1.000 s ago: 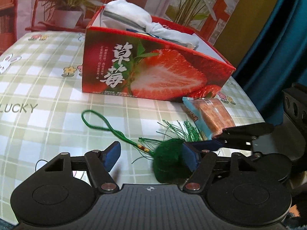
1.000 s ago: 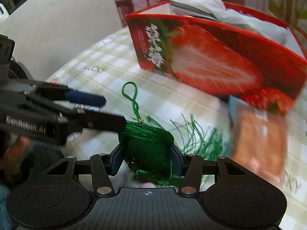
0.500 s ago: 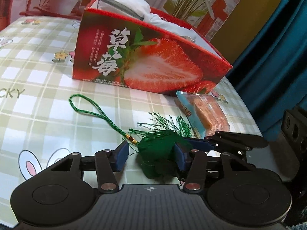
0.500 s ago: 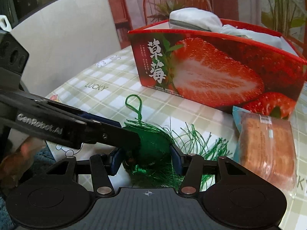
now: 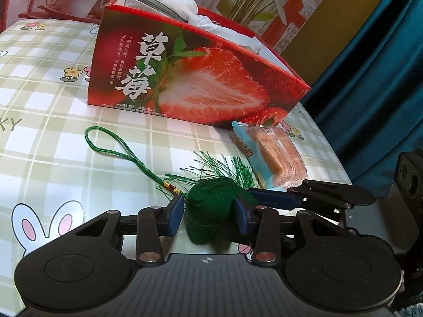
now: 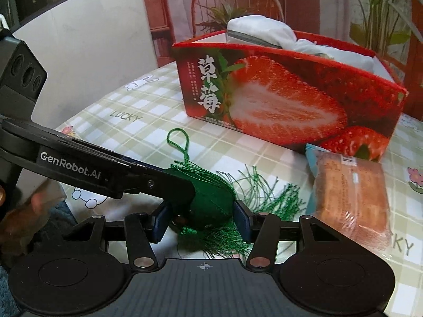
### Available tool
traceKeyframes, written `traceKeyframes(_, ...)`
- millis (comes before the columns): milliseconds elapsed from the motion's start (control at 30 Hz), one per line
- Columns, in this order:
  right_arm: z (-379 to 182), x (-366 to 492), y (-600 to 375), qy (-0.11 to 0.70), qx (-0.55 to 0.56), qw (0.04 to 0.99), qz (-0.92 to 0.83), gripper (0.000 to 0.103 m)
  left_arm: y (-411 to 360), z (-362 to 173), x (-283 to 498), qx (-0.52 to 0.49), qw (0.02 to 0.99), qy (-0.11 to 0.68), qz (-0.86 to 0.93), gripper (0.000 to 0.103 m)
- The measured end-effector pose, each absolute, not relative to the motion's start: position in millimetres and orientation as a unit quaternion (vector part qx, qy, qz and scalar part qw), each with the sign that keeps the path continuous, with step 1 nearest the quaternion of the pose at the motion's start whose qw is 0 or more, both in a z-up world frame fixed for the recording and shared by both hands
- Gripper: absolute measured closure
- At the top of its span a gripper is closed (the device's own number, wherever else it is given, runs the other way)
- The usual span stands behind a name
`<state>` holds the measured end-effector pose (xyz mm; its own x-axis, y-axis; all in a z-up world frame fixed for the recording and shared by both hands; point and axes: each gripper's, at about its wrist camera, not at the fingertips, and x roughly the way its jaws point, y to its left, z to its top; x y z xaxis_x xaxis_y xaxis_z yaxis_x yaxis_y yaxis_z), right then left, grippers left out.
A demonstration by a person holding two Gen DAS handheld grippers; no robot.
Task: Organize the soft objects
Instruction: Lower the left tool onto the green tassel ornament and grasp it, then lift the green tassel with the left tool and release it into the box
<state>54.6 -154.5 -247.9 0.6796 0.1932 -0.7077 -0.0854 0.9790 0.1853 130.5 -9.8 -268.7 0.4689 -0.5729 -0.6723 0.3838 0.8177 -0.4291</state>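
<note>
Checked bench with bunny prints, strawberry box (image 5: 195,79) at the back, and both tools on one green tassel (image 5: 211,211).

Looks like the pickup step: the tassel's dark green head sits at the near edge of the bench, with the right tool (image 6: 202,220) pinching it and the left tool (image 5: 208,212), whose jaws have just been closing, now snug around it from the other side. Can't quite tell if the left pads are really pressing yet. It's a soft felt-like lump, fringe (image 6: 264,187) splayed toward a wrapped snack (image 6: 351,198), cord loop (image 5: 113,142) trailing on the cloth. My guess for the next move: lift it clear so the loose threads don't snag, then carry it to the box, where white cloth (image 5: 169,2) already sits.
</note>
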Motion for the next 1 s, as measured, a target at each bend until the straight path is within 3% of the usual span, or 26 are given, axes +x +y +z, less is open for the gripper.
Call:
traceKeyframes(267,-248.9,54.0,-155.5,0.401,0.07,0.91,0.076,0.055,-8.6,-270.9,131.3,-0.112,0.846,0.433,-0.289,0.061)
traceKeyframes(600,-250.6,51.1,-156.8,0.396,0.085,0.911,0.078,0.062,-7.0,-271.5,130.5,-0.119,0.847,0.429,-0.292,0.064)
traceKeyframes(1000,-254.3,51.8,-158.6,0.394,0.104,0.91,0.074,0.061,-7.6,-272.5,130.5,-0.118,0.846,0.43,-0.292,0.064)
